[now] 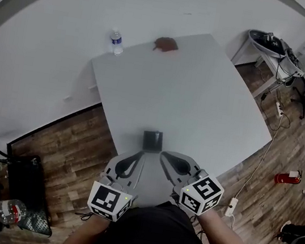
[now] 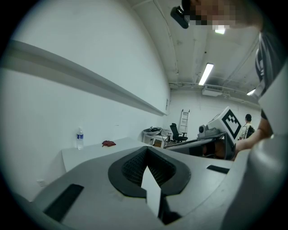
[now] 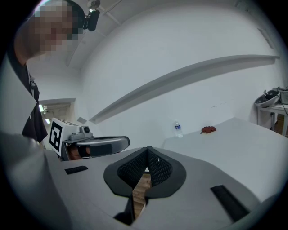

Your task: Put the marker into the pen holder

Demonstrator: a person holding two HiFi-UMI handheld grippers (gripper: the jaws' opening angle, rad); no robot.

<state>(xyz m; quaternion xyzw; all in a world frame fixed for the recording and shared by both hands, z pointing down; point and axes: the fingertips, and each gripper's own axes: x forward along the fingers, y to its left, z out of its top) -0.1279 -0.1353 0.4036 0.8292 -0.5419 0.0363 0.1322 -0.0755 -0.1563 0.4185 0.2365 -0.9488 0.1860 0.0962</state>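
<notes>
White-walled room, wood plank floor (image 1: 68,145), white table (image 1: 202,98) seen from above in the head view. Both grippers are held low at the table's near edge, close to the person's body, fingers pointed out toward the tabletop

Left gripper (image 1: 139,155): fingers clenched, tips pressed together, nothing gripped. Only a slit of white table is seen below the meeting pads (image 2: 130,167) in the left gripper view

Right gripper (image 1: 165,156): likewise clenched tip to tip on nothing. A sliver of wood floor is seen through the gap under the tips in the right gripper view

The two pairs of fingertips are set close side by side, not touching

Black pen holder (image 1: 151,140) is stood upright on the table just ahead of the fingertips, roughly centred between the two pairs. The marker cannot be made out in any view; the holder's inside is too dark to tell

Far beyond the fingers, at the table's back edge: a water bottle (image 1: 116,42) ahead-left, and a reddish-brown crumpled object (image 1: 166,44) just right of it, the two apart

Well off to the right of the right fingers, a red fire extinguisher (image 1: 287,178) is lying on the floor
</notes>
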